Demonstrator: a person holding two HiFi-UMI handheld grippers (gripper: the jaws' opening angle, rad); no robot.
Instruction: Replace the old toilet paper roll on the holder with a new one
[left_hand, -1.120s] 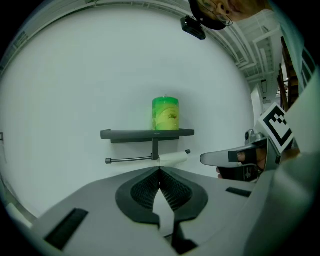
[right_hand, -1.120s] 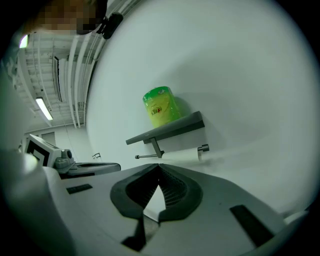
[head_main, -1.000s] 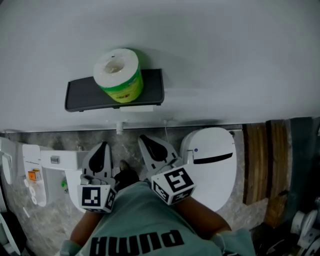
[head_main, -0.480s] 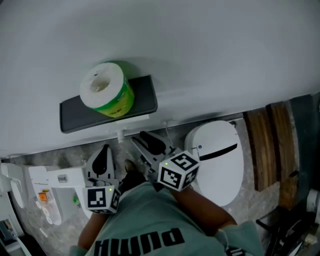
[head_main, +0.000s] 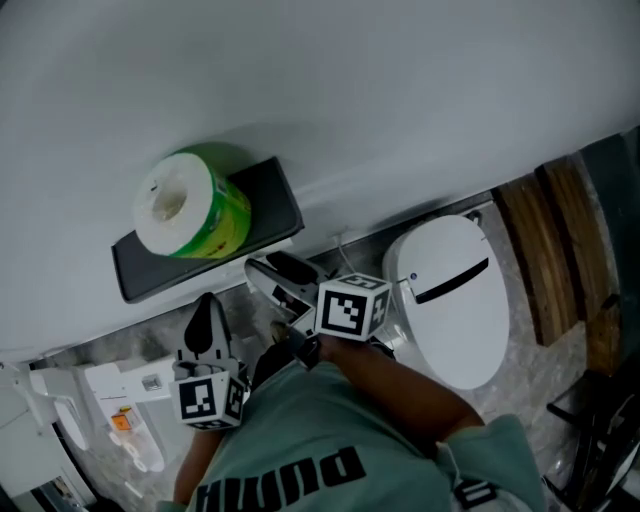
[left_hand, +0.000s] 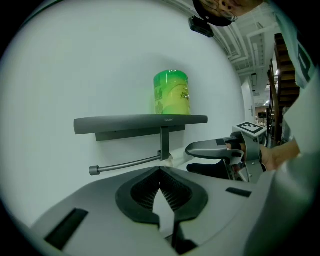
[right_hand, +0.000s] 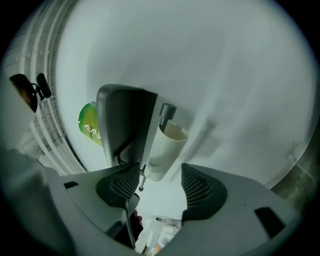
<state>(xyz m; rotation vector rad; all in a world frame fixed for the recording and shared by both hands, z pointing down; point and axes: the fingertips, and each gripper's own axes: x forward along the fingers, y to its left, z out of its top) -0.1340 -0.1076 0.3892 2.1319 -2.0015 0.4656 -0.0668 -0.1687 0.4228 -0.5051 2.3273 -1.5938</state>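
Observation:
A green-wrapped new roll (head_main: 185, 215) stands upright on the dark shelf (head_main: 270, 215) fixed to the white wall. In the right gripper view a bare pale cardboard tube (right_hand: 165, 147) sits on the holder bar (right_hand: 166, 111) under the shelf. My right gripper (right_hand: 160, 170) is rolled on its side. Its jaws are opening with the tube's near end between them, and the pads do not press it. My left gripper (head_main: 208, 318) hangs shut and empty below the shelf's left part. In its view the bar (left_hand: 125, 164) and the right gripper (left_hand: 215, 157) show.
A white toilet lid (head_main: 455, 300) lies right of my right hand. Wooden slats (head_main: 550, 250) run along the far right. White fittings and a small bottle (head_main: 120, 420) sit at the lower left. The white wall fills the upper part.
My right gripper rolled onto its side, moved up under the shelf and opened its jaws. The left gripper shifted slightly. The head view swung, so the shelf now sits more to the left.

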